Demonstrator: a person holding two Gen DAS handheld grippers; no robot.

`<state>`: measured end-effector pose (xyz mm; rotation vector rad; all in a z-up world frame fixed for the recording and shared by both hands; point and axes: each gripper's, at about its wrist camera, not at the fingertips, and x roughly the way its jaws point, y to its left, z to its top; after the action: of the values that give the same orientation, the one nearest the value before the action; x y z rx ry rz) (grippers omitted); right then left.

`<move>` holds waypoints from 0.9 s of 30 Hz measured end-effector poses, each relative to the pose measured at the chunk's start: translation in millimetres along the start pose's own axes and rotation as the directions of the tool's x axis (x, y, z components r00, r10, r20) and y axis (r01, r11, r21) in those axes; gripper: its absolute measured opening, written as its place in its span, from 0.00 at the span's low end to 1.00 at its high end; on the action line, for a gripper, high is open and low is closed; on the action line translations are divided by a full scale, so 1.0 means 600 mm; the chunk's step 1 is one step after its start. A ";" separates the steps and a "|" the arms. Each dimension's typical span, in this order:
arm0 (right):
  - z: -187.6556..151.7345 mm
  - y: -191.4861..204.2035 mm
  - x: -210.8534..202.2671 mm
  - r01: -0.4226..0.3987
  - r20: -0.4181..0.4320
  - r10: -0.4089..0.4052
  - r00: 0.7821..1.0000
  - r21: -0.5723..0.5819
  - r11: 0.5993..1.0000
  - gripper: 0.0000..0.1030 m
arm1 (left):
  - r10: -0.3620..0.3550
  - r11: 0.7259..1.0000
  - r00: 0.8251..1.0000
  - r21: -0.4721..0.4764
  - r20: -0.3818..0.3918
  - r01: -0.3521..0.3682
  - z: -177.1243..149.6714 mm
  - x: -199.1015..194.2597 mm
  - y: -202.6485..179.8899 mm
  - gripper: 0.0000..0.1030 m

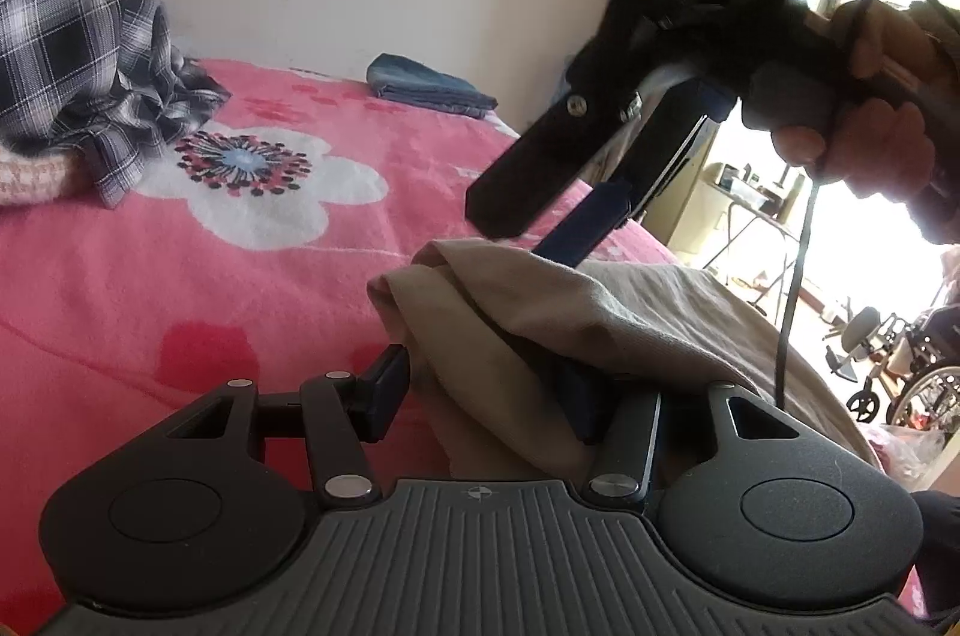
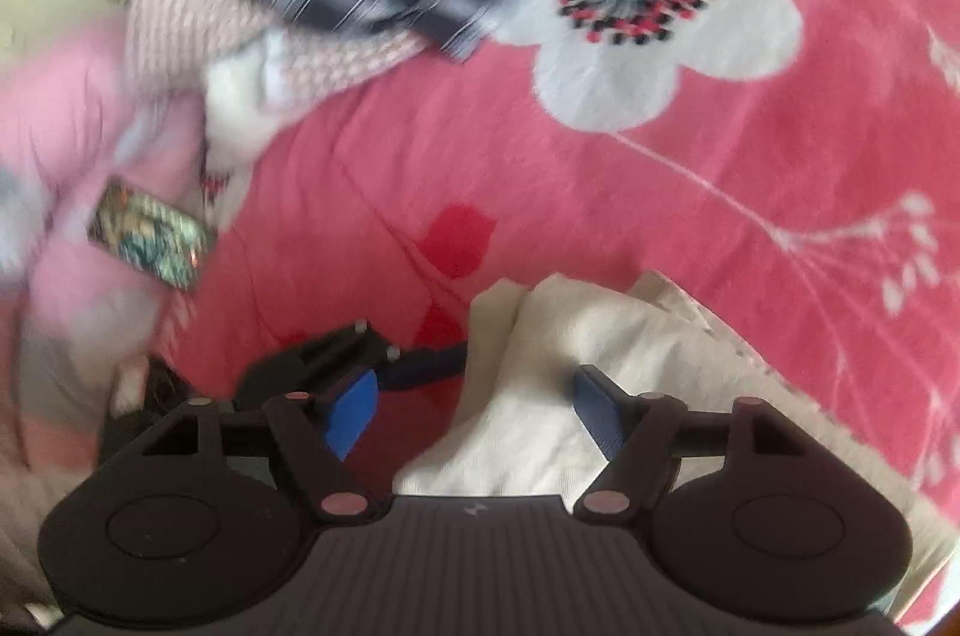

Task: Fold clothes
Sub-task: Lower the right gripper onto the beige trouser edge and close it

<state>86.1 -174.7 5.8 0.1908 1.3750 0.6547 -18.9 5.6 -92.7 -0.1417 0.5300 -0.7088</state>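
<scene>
A beige garment (image 1: 540, 312) lies bunched on the pink flowered bedspread (image 1: 180, 276). My left gripper (image 1: 486, 396) is shut on a thick fold of it; the cloth drapes over the right finger and hides that pad. A hand holds my right gripper (image 1: 534, 228) just above the garment's far edge, pointing steeply down with its jaws apart. In the right wrist view my right gripper (image 2: 474, 408) stands open over the garment (image 2: 540, 396), with no cloth pinched between its blue pads (image 2: 354, 408). The left gripper (image 2: 420, 366) reaches into the cloth's left edge.
A heap with a plaid shirt (image 1: 78, 36) and a pink knit (image 2: 198, 18) sits at the far left of the bed. Folded denim (image 1: 429, 87) lies by the wall. A patterned flat object (image 2: 150, 246) rests on pink bedding. A wheelchair (image 1: 912, 372) stands beyond the bed's right edge.
</scene>
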 end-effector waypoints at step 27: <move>-0.059 0.034 -0.003 0.283 0.180 -0.265 0.947 -0.081 0.956 0.06 | 0.035 0.989 0.996 0.140 0.084 -0.047 0.004 -0.002 -0.021 0.27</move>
<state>46.2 -167.7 9.8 -0.0316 1.1743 0.4654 -26.1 -3.2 -86.5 -0.0267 0.4018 -0.6948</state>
